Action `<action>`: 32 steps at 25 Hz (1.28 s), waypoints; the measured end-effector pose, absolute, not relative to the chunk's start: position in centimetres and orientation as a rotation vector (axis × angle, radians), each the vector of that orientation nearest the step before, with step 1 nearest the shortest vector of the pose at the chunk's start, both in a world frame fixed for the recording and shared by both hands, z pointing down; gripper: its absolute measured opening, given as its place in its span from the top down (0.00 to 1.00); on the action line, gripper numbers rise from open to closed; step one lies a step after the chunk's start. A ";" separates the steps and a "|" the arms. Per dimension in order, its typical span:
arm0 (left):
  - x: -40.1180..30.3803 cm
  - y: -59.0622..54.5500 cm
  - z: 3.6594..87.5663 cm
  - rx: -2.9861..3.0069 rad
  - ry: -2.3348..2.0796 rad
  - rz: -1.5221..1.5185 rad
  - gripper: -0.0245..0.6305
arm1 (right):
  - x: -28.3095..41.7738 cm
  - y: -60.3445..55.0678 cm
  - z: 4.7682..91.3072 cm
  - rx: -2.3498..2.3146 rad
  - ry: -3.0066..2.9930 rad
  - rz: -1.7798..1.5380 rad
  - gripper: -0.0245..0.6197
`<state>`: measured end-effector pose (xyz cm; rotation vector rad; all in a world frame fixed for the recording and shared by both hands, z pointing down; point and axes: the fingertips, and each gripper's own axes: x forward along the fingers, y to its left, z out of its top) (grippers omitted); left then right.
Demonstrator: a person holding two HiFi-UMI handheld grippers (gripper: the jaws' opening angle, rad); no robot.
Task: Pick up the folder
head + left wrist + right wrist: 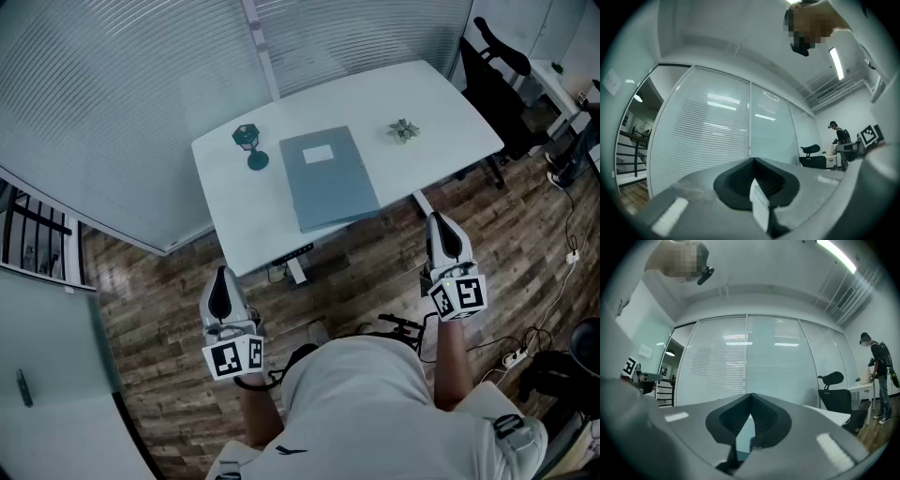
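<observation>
A blue-grey folder with a white label lies flat on the white table, its near edge over the table's front rim. My left gripper is held over the wooden floor, short of the table's left front corner, jaws shut and empty. To the right, my right gripper hangs just off the table's front edge, right of the folder, also shut on nothing. Both gripper views look over the closed jaws toward window blinds; the left gripper and right gripper show no folder.
A teal stemmed ornament stands left of the folder, and a small grey-green folded figure lies to its right. A black office chair sits beyond the table's right end. Cables lie on the floor at right. Another person stands far right.
</observation>
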<state>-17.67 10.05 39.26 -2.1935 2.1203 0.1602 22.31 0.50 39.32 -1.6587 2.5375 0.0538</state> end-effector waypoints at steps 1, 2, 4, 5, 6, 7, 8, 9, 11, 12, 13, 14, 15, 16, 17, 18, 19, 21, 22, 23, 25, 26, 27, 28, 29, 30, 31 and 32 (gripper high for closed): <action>-17.7 10.1 39.3 -2.195 2.121 0.163 0.95 | 22.3 0.5 39.3 -1.659 2.537 0.053 0.96; -17.7 10.1 39.3 -2.195 2.122 0.165 0.95 | 22.3 0.6 39.4 -1.660 2.538 0.052 0.96; -17.8 10.1 39.4 -2.196 2.124 0.167 0.95 | 22.2 0.6 39.3 -1.661 2.543 0.052 0.96; -17.8 10.2 39.4 -2.196 2.125 0.168 0.95 | 22.1 0.6 39.3 -1.661 2.547 0.052 0.96; -17.8 10.1 39.5 -2.196 2.126 0.168 0.95 | 22.1 0.5 39.4 -1.660 2.551 0.051 0.96; -17.8 10.1 39.5 -2.196 2.125 0.167 0.95 | 22.0 0.5 39.4 -1.660 2.554 0.050 0.96; -17.8 10.1 39.5 -2.196 2.124 0.167 0.95 | 21.9 0.5 39.5 -1.660 2.558 0.049 0.96; -17.8 10.0 39.5 -2.196 2.124 0.167 0.95 | 21.9 0.4 39.5 -1.658 2.560 0.046 0.96; -17.8 10.0 39.6 -2.198 2.125 0.169 0.95 | 21.8 0.3 39.7 -1.648 2.559 0.032 0.96; -17.9 9.9 39.6 -2.199 2.125 0.171 0.95 | 21.8 0.3 39.7 -1.639 2.557 0.021 0.96; -17.9 9.9 39.6 -2.199 2.125 0.171 0.95 | 21.8 0.2 39.7 -1.629 2.555 0.010 0.96; -17.9 9.9 39.6 -2.199 2.125 0.172 0.95 | 21.7 0.3 39.7 -1.621 2.554 0.004 0.96; -17.9 9.9 39.6 -2.200 2.126 0.173 0.95 | 21.7 0.3 39.6 -1.616 2.553 0.002 0.96; -17.8 9.9 39.7 -2.201 2.125 0.173 0.95 | 21.6 0.4 39.6 -1.614 2.552 0.005 0.96; -17.8 9.8 39.7 -2.203 2.124 0.173 0.95 | 21.6 0.3 39.6 -1.614 2.552 0.008 0.96; -17.9 9.8 39.7 -2.205 2.123 0.173 0.95 | 21.5 0.3 39.6 -1.613 2.553 0.010 0.96; -17.9 9.7 39.8 -2.206 2.122 0.173 0.95 | 21.4 0.3 39.6 -1.610 2.552 0.011 0.96; -18.1 9.7 39.8 -2.207 2.123 0.176 0.95 | 21.3 0.3 39.5 -1.605 2.552 0.014 0.96; -18.2 9.6 39.9 -2.208 2.123 0.177 0.95 | 21.2 0.3 39.5 -1.606 2.552 0.017 0.96; -18.3 9.6 39.9 -2.208 2.124 0.178 0.95 | 21.1 0.2 39.5 -1.609 2.554 0.019 0.96; -18.5 9.4 40.0 -2.212 2.123 0.179 0.95 | 20.9 0.1 39.7 -1.615 2.560 0.019 0.96; -18.6 9.3 40.0 -2.215 2.122 0.180 0.95 | 20.8 0.0 39.7 -1.619 2.562 0.017 0.96; -18.7 9.2 40.1 -2.219 2.121 0.179 0.95 | 20.6 0.0 39.8 -1.623 2.563 0.015 0.96; -18.8 9.0 40.1 -2.223 2.119 0.179 0.95 | 20.5 -0.1 39.8 -1.627 2.563 0.014 0.96; -19.0 8.9 40.1 -2.227 2.117 0.179 0.95 | 20.3 -0.1 39.9 -1.631 2.563 0.014 0.96; -19.2 8.7 40.2 -2.231 2.114 0.178 0.95 | 20.1 -0.2 39.9 -1.635 2.562 0.013 0.96; -19.4 8.6 40.3 -2.234 2.112 0.177 0.95 | 19.9 -0.2 40.0 -1.639 2.560 0.012 0.96; -19.7 8.4 40.3 -2.237 2.111 0.175 0.95 | 19.7 -0.2 40.0 -1.645 2.558 0.011 0.96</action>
